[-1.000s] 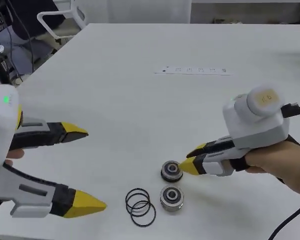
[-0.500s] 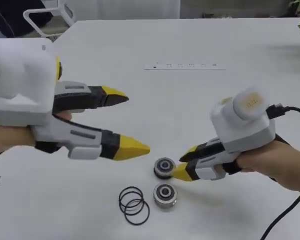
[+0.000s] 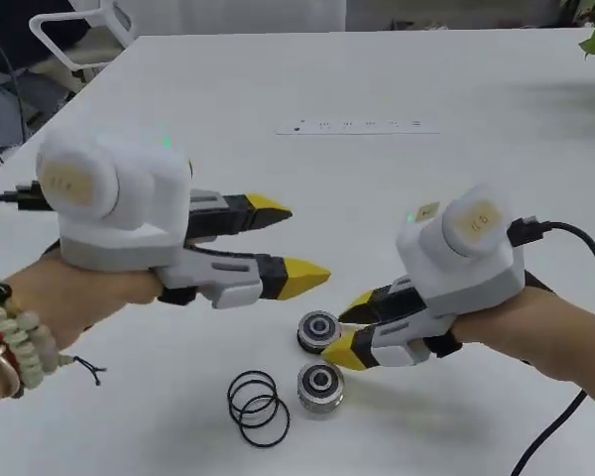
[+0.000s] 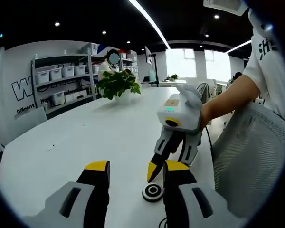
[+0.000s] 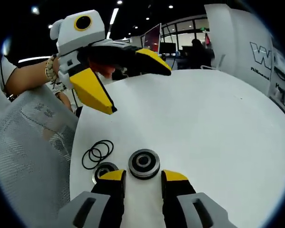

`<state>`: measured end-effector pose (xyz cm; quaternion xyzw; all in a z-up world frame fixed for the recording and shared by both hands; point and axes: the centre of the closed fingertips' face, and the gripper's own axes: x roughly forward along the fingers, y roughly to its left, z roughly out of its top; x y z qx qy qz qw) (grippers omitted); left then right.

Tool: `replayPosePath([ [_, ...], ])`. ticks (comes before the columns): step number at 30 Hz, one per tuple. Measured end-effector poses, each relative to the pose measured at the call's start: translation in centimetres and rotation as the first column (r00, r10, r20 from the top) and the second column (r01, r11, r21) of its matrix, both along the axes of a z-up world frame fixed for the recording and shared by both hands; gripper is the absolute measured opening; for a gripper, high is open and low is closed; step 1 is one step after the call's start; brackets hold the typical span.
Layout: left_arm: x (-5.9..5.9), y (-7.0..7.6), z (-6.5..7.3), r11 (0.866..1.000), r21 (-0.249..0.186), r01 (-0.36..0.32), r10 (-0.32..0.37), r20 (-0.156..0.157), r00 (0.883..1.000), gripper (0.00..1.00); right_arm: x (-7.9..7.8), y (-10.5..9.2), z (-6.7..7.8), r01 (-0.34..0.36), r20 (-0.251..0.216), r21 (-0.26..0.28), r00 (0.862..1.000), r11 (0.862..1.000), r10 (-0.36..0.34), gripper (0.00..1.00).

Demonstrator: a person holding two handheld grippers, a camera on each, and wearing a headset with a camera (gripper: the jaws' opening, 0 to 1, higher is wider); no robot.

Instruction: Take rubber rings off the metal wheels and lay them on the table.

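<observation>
Head view, item 1: three black rubber rings (image 3: 256, 407) lie flat on the white table (image 3: 397, 198), overlapping one another in a loose cluster near the front edge.

Item 2: two metal wheels, both lying flat just right of the rings. The near wheel (image 3: 320, 385) lies just beside the cluster and shows a bright metal rim. The far wheel (image 3: 318, 330) lies just behind it and shows a darker rim.

Item 3: right gripper (image 3: 340, 328), hand-held, jaws parted, grasping nothing. Its yellow tips sit low at the far wheel. In the right gripper view we see that wheel (image 5: 144, 163) just ahead of the gap between the tips (image 5: 144, 176); we cannot tell whether they touch it. The other wheel (image 5: 104, 172) and the rings (image 5: 98, 153) lie to its left there.

Item 4: left gripper (image 3: 302, 243), hand-held, jaws spread, nothing between them, raised above the table behind and left of the wheels. In the left gripper view we see its tips (image 4: 136, 167) above one wheel (image 4: 153, 191), with the right gripper (image 4: 173, 142) pointing down at that wheel.

Item 5, surroundings: a black cable (image 3: 575, 248) trails from the right gripper. Beaded bracelets (image 3: 0, 337) circle the left wrist. A row of small marks (image 3: 357, 126) lies farther back on the table, and a potted plant (image 4: 116, 83) stands at its far end.
</observation>
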<state>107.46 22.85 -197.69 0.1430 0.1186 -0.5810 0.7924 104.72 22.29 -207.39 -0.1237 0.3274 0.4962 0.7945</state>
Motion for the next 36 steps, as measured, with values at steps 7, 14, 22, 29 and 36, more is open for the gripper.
replayPosePath([
  [7,-0.3,0.2,-4.1,0.996,0.087,-0.001,0.005,-0.046,0.999,0.29,0.0,0.2,-0.3,-0.012,0.007,-0.009,1.000,1.000,0.012,0.26],
  [14,-1.4,-0.5,-6.5,0.989,0.145,0.044,-0.033,-0.075,0.997,0.24,0.0,0.2,-0.4,-0.023,0.019,-0.017,1.000,1.000,0.023,0.24],
  [22,-1.2,-0.1,-7.9,0.982,0.188,0.028,-0.015,-0.071,0.997,0.17,0.1,0.1,-0.4,-0.029,0.033,-0.032,0.999,0.999,0.030,0.22],
  [29,-1.6,-0.5,-8.2,0.980,0.195,0.039,-0.023,-0.080,0.997,0.13,0.1,0.1,-0.4,-0.040,0.046,-0.040,0.998,0.998,0.042,0.21],
  [36,-1.8,-0.7,-8.2,0.982,0.183,0.046,-0.027,-0.105,0.994,0.09,0.1,0.0,-0.4,-0.052,0.045,-0.047,0.998,0.998,0.054,0.19],
])
